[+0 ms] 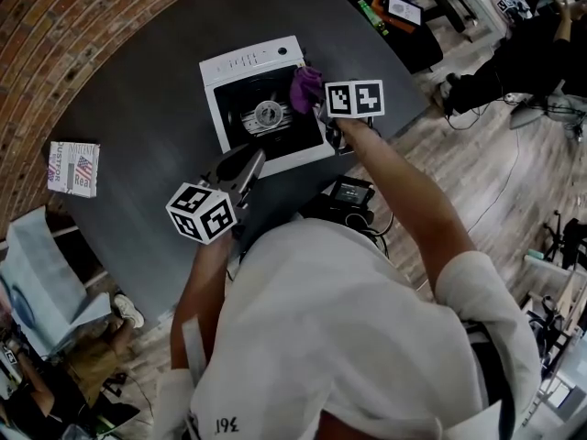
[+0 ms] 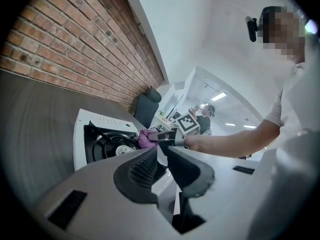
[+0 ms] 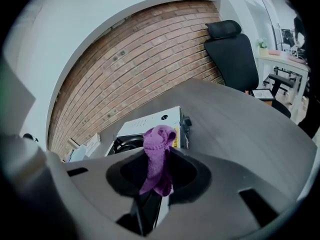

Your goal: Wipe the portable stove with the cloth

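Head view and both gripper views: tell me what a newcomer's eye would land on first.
The bright purple cloth stands out most. It is pinched in the right gripper at the far right corner of the white portable stove, which sits on the dark table. Next is the left gripper, empty with its jaws slightly apart, poised by the stove's near edge.

A dark grey, round-edged bench (image 1: 151, 81) carries a white portable stove (image 1: 261, 108) with a black burner well. Left of the stove and well apart from it, a small printed box (image 1: 73, 168) lies flat near the bench rim.
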### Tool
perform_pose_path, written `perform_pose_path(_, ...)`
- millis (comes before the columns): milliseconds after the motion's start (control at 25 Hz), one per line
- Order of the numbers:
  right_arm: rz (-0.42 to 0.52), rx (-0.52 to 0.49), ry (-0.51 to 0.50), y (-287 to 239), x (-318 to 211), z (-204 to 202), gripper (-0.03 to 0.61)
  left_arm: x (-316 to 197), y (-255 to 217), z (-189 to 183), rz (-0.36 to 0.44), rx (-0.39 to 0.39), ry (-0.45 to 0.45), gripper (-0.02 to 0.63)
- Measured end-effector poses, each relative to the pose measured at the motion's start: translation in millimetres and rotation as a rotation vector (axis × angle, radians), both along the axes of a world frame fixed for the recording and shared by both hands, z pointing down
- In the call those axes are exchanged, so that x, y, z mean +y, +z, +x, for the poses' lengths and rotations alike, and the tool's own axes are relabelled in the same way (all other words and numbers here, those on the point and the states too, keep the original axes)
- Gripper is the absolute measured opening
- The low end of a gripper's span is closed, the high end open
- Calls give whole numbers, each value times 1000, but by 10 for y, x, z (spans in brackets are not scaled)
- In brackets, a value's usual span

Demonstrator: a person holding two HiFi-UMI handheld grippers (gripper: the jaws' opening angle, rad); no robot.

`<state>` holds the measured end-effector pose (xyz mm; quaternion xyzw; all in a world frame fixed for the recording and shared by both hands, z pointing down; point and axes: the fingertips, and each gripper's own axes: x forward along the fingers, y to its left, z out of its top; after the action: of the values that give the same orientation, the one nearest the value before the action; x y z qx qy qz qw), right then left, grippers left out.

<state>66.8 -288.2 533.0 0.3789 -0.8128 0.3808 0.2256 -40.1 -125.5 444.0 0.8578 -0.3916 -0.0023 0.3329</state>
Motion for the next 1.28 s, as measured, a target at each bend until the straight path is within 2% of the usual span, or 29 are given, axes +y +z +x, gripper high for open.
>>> perform_pose_path(320, 10, 55, -68, 31, 238, 74, 106, 56, 1, 10, 4, 10, 27, 63)
perform_pose_path(800, 74, 140, -166, -3, 462, 134, 106, 113, 15, -22, 0, 21, 36, 63)
perform_pose_path(1280, 67, 146, -167, 3, 589, 221, 106, 125, 7, -43, 4, 47, 27, 63)
